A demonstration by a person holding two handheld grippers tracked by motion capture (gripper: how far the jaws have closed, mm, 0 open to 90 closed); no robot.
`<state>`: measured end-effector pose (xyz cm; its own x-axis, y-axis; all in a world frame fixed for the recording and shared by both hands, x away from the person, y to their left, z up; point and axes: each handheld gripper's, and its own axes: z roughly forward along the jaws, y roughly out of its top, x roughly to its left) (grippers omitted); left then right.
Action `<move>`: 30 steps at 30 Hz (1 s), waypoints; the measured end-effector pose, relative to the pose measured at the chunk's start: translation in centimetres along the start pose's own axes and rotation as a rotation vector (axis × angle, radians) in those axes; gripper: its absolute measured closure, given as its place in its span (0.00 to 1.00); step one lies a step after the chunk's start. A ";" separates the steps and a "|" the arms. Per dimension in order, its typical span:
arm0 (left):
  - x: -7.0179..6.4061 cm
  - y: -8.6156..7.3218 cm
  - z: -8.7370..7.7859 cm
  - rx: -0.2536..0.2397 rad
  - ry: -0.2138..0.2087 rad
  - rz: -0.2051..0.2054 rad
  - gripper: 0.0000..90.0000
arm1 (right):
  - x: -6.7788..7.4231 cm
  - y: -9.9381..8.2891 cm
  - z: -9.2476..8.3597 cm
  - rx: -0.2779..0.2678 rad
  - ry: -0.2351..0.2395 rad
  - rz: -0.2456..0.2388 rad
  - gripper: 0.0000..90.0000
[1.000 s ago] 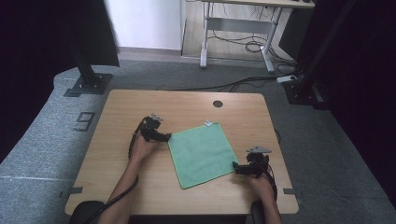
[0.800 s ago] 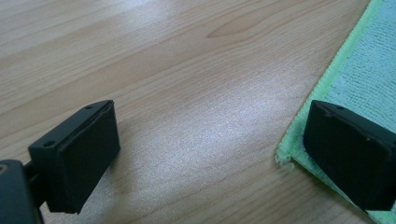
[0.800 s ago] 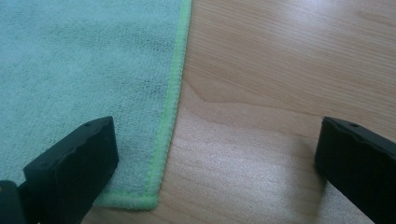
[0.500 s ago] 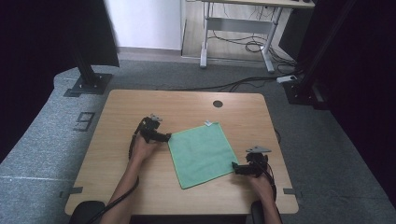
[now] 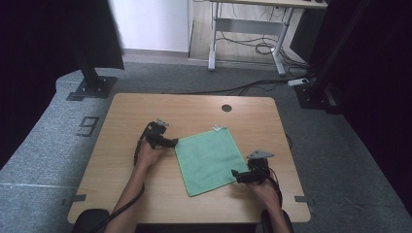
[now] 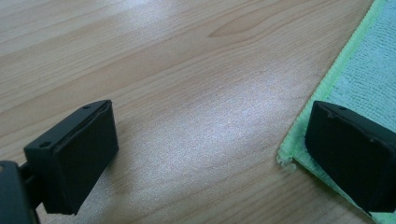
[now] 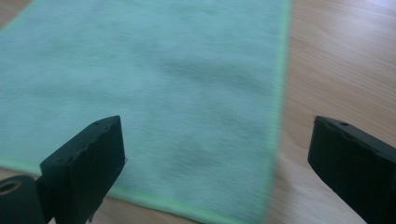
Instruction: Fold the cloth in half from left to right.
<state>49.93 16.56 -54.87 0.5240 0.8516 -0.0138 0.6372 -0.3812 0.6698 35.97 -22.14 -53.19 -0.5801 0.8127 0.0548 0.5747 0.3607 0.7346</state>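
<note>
Now both the left gripper [image 5: 171,142] and right gripper [image 5: 235,174] gape wide, each straddling a corner of the green microfibre cloth [image 5: 210,158] on the surface [image 5: 121,126].

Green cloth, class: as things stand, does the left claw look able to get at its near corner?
Probably yes. The left claw is open, with one jaw already over the corner of the cloth and the other over bare table. Nothing lies between them.

Each hand holds a black gripper, the left gripper [image 5: 171,142] and the right gripper [image 5: 235,173]. The right one has a grey three-cornered plate on top. Jaws are flat black blocks with small screw holes. Bare forearms, black cables trailing
</note>
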 end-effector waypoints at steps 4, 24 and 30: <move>0.0 0.0 0.0 0.001 0.000 0.000 0.03 | 1.6 0.6 0.4 0.000 0.061 -0.033 0.07; 0.0 0.0 0.0 -0.002 0.002 -0.001 0.03 | 9.5 2.2 3.0 0.052 0.271 -0.178 0.21; 0.0 0.0 0.0 -0.003 0.001 -0.001 0.03 | 12.0 2.5 3.5 0.061 0.328 -0.233 0.31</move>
<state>49.92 16.57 -54.87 0.5227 0.8524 -0.0140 0.6364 -0.3792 0.6717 32.48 -9.84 -53.08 -0.8465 0.5205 0.1122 0.4340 0.5523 0.7117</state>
